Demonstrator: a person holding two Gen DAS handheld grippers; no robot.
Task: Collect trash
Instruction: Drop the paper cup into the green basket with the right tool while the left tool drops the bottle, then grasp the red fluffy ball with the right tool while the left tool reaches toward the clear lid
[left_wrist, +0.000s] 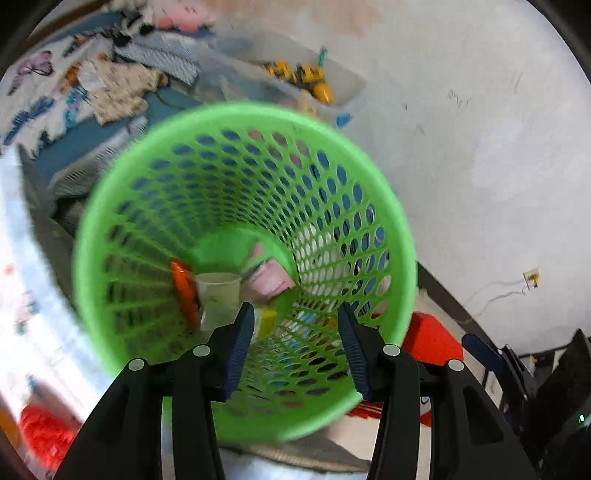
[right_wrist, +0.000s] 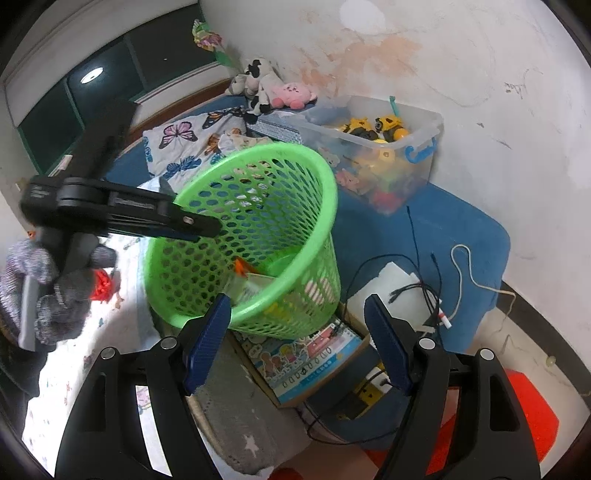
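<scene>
Two grippers are yours here: your left gripper (right_wrist: 207, 227) is clamped on the rim of the green basket (right_wrist: 258, 236), tilting it above the blue mattress (right_wrist: 461, 236), while your right gripper (right_wrist: 297, 332) hovers near its lower rim, jaws apart and empty. Inside lie a white cup (left_wrist: 218, 291), an orange wrapper (left_wrist: 184, 291) and pink paper (left_wrist: 271, 280).

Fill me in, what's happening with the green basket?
A person is collecting trash. The left tongs are clamped on the rim of the green mesh basket, holding it tilted over the bed. A paper cup, an orange wrapper and a pink packet already lie inside. The right tongs hang open and empty just in front.
</scene>
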